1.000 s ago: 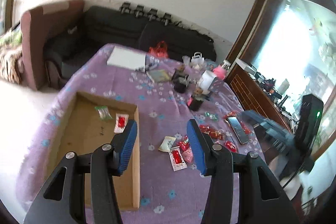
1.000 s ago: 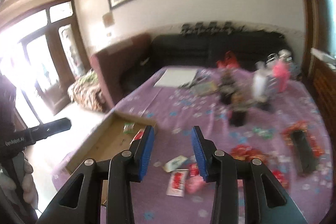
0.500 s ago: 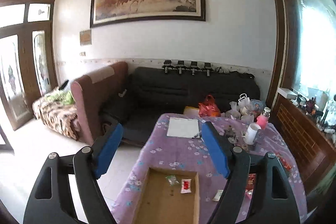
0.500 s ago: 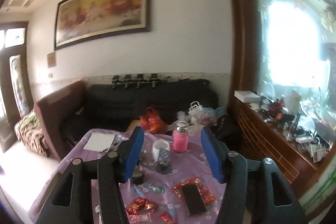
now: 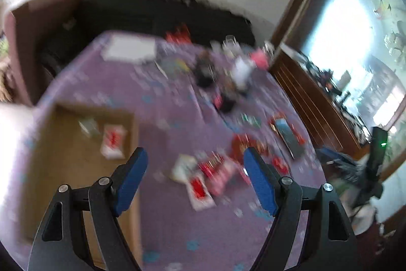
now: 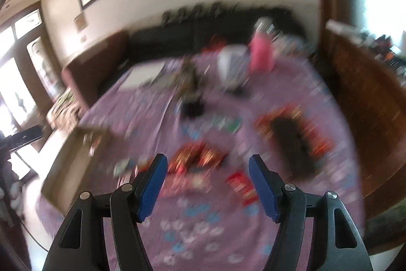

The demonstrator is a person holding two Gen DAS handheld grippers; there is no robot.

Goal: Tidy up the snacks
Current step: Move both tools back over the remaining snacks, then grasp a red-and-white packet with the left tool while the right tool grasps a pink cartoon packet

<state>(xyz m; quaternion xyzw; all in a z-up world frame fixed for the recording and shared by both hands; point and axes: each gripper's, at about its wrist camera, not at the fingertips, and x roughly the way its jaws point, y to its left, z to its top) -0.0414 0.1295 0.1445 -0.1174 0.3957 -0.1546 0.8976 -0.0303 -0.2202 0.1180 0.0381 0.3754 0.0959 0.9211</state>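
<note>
Both views are blurred, but on the left of the table (image 5: 165, 103), which wears a purple flowered cloth, a shallow cardboard box (image 5: 68, 164) holds a red-and-white snack packet (image 5: 113, 141) and a small greenish one beside it. The left hand-held gripper (image 5: 195, 178) hangs over the cloth with its blue pads spread wide and nothing between them, above a loose cluster of red and white snack packets (image 5: 210, 174) just right of the box. Further right, the right hand-held gripper (image 6: 207, 183) is opening over more red snack packets (image 6: 195, 158), empty too, with a dark phone (image 6: 291, 144) lying on red wrappers beyond it.
</note>
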